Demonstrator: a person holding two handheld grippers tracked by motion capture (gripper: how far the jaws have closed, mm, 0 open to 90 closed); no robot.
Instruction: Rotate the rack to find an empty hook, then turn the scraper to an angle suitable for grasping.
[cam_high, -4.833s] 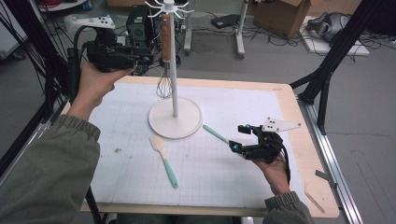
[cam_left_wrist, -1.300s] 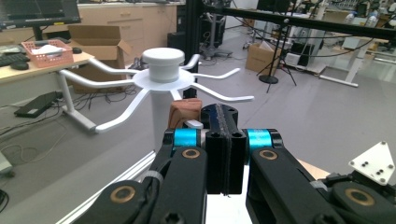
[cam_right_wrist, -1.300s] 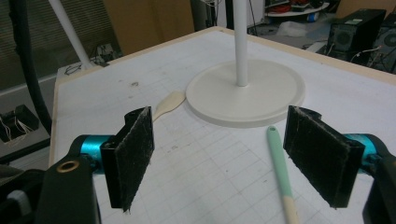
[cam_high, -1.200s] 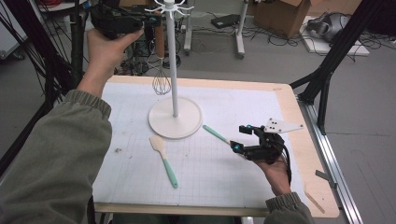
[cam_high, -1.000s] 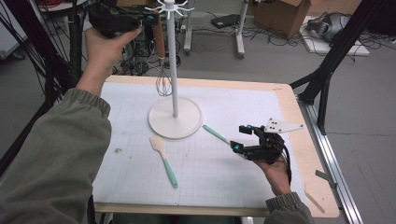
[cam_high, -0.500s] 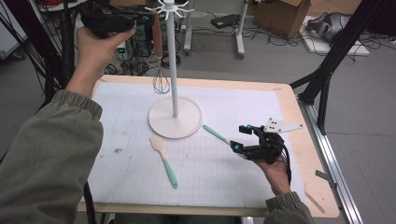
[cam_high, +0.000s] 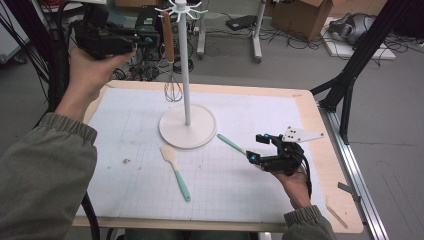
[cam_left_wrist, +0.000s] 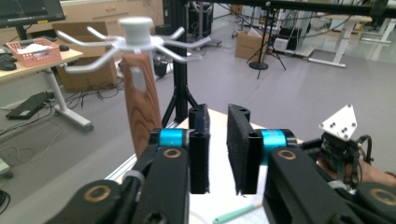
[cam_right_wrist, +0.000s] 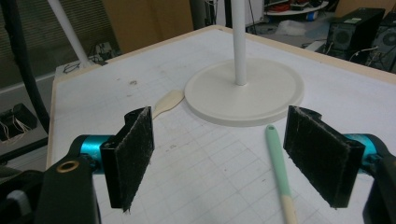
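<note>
Beside the rack top, the left tool (cam_left_wrist: 218, 149) is slightly parted, empty — the whisk (cam_left_wrist: 141, 100) hangs just left of it.

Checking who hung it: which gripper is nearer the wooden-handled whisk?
Left. The left gripper is raised beside the whisk on the stand; the right gripper sits low over the mat.

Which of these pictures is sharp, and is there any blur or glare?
High view: even light, soft shadows, no glare, whisk a little soft. Left gripper view: jaws crisp, the room behind hazy, stand top pale. Right gripper view: jaws and spatula sharp, the far background blurred.
</note>
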